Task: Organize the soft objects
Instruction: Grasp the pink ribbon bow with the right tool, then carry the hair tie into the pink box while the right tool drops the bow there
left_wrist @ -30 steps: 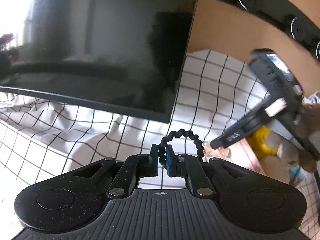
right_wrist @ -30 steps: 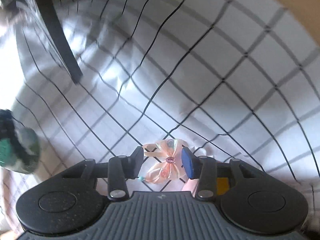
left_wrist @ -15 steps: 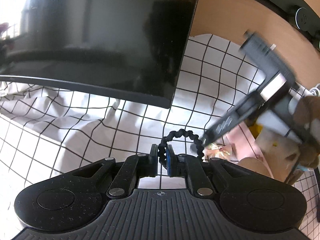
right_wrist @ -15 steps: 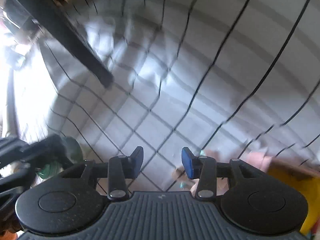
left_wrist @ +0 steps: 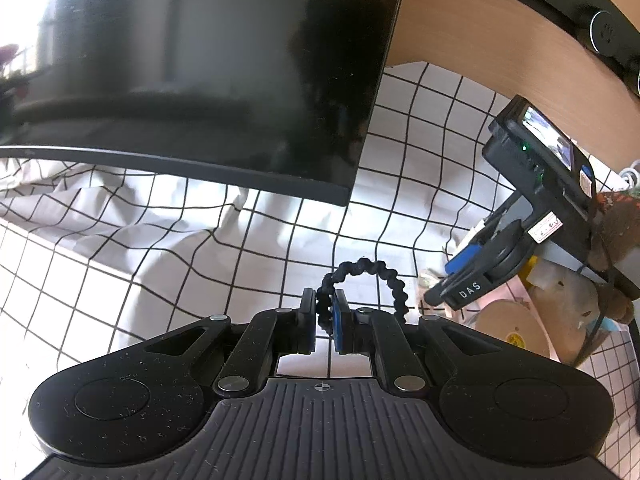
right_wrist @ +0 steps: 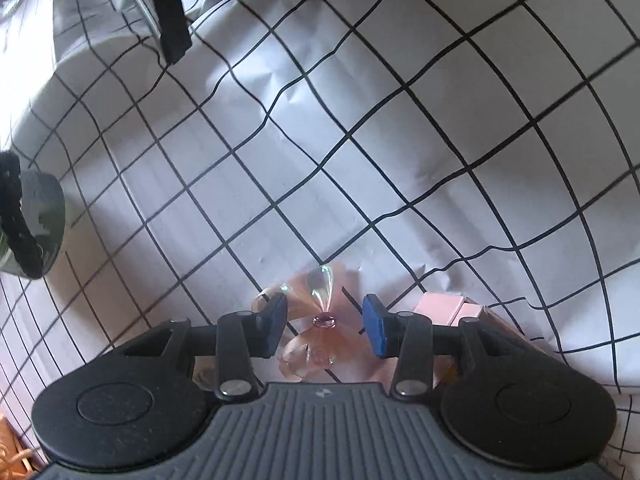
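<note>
My left gripper (left_wrist: 323, 316) is shut on a black bumpy hair tie (left_wrist: 362, 270); its loop stands up over the checked cloth. My right gripper (right_wrist: 325, 320) is open, with a pink ribbon bow (right_wrist: 318, 308) with a pink gem lying on the cloth between its fingers. The right gripper also shows at the right of the left wrist view (left_wrist: 460, 276), over the bow's spot. The hair tie and left gripper show at the left edge of the right wrist view (right_wrist: 16, 220).
A black monitor (left_wrist: 200, 72) stands on the white checked cloth (left_wrist: 160, 248); its edge shows at upper left of the right wrist view (right_wrist: 168, 12). A pink box (right_wrist: 444, 306) lies right of the bow. A tape roll (left_wrist: 508, 328) and clutter sit at right. Wooden wall behind.
My right gripper swung away and came back down over the bow, still open. The left gripper kept hold of the hair tie and tilted slightly.
</note>
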A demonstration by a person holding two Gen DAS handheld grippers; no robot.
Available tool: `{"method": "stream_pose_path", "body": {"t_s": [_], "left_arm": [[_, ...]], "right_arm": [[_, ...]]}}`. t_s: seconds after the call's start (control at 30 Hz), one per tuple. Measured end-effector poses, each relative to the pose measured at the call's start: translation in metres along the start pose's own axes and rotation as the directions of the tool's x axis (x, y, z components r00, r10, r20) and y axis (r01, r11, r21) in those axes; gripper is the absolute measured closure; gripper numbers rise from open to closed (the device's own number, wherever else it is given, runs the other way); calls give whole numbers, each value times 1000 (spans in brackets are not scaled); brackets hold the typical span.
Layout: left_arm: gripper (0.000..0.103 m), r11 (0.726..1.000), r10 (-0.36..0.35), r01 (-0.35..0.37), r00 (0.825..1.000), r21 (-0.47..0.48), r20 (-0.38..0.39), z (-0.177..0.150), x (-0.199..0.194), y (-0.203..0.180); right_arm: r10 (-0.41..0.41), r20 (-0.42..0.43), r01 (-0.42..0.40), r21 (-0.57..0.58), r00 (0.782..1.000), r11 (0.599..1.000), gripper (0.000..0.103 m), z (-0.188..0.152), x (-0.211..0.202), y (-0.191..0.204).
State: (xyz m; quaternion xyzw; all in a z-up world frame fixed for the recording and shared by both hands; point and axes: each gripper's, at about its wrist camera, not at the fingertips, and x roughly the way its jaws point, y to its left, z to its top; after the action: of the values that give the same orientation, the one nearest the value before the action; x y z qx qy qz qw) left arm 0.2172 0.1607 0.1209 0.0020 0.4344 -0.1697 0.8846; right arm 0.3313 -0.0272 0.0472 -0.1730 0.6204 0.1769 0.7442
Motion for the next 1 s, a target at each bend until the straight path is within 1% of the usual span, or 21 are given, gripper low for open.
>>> {"method": "stream_pose_path", "body": {"t_s": [0.1, 0.13, 0.17, 0.2, 0.23, 0.27, 0.4, 0.47, 0.6, 0.7, 0.87, 1.0], "left_arm": [[93, 1000, 0, 0, 1000, 1, 0, -1, -1, -1], [93, 1000, 2, -2, 1000, 2, 0, -2, -2, -1], [93, 1000, 5, -5, 1000, 1, 2, -2, -4, -1], [93, 1000, 8, -8, 1000, 0, 5, -3, -6, -1], [93, 1000, 14, -14, 1000, -3, 10, -4, -10, -1], [93, 1000, 18, -18, 1000, -5, 16, -5, -14, -1], [93, 999, 44, -44, 998, -13, 52, -9, -40, 1], [93, 998, 58, -57, 996, -19, 74, -13, -55, 5], [93, 996, 82, -79, 991, -30, 102, -21, -85, 11], [93, 994, 103, -100, 987, -32, 119, -26, -105, 14], [93, 993, 117, -115, 982, -24, 149, -34, -129, 6], [93, 995, 100, -99, 981, -14, 167, -37, -139, -11]], "right_arm": [[-24, -3, 24, -26, 1000, 999, 61, -1, 3, 5], [-37, 1, 37, -33, 999, 999, 64, -2, 3, 7], [-48, 10, 48, -32, 999, 998, 71, -4, 3, 9], [-32, 8, 32, -28, 999, 999, 91, -5, 3, 11], [1, 6, -1, -7, 1000, 1000, 92, -5, 0, 10], [15, 28, -15, 16, 1000, 1000, 92, -6, -6, 9], [16, 115, -22, 46, 993, 999, 92, -5, -49, 12], [28, 171, -38, 56, 985, 998, 92, -5, -76, 15], [38, 288, -55, 52, 957, 997, 92, -4, -134, 38], [44, 368, -55, 21, 929, 998, 92, -15, -180, 59], [55, 481, -46, -30, 875, 998, 92, -47, -237, 94], [47, 538, -34, -33, 842, 999, 91, -79, -264, 109]]}}
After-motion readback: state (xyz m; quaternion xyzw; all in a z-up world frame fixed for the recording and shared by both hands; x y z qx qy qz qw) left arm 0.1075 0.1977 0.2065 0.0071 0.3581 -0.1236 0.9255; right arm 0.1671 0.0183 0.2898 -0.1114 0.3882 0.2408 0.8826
